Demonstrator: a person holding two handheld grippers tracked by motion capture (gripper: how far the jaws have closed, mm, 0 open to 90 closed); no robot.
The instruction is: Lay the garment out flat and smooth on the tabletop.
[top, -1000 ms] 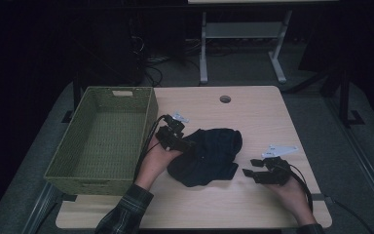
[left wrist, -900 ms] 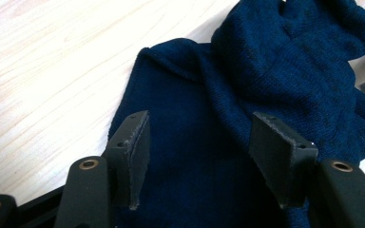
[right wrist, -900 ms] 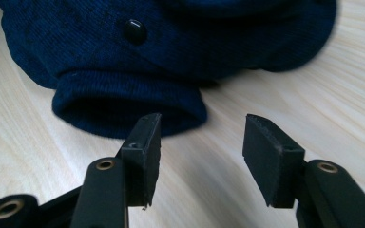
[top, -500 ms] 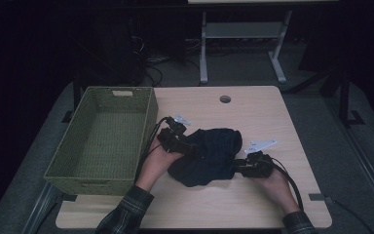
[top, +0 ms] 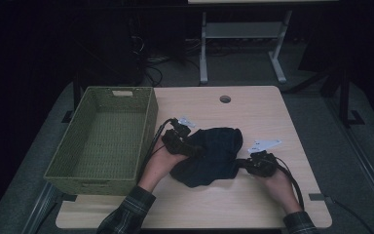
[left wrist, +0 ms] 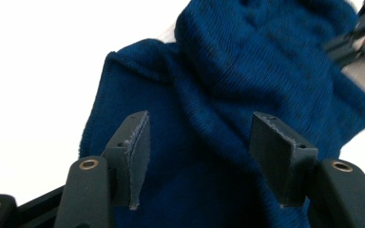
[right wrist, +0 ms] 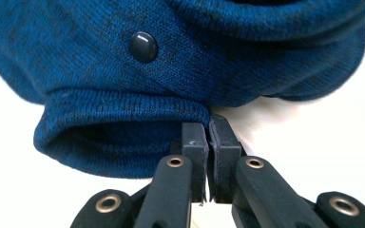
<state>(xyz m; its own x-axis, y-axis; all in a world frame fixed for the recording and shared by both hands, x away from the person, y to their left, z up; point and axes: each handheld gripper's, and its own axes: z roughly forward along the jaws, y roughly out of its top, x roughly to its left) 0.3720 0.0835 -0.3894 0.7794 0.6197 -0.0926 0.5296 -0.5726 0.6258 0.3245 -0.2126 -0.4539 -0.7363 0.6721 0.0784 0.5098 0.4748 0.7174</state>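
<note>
A: Where's the garment right now?

B: The blue knit sweater (top: 209, 156) lies crumpled in the middle of the tabletop (top: 253, 105), just right of the green woven basket (top: 102, 139), which has nothing in it. One dark button (right wrist: 143, 46) shows in the right gripper view.

A: And the claws?

B: The right claw (right wrist: 209, 129) has just been closing, and its jaws now meet at the sweater's rolled hem; they look pinched on the very edge of the fabric, though how much knit sits between them is hard to tell. The left claw (left wrist: 204, 142) stands with its jaws apart over the sweater's left side, cloth below and between them, but the pads aren't pressing on it.

A: So what makes this step go well?

B: I'd say check the right grip first. A pinch that shallow could slip off the hem under tension. Then lower the left claw so a real fold sits between its pads before closing. With both sides held, lift evenly so the knit doesn't stretch or drag.
</note>
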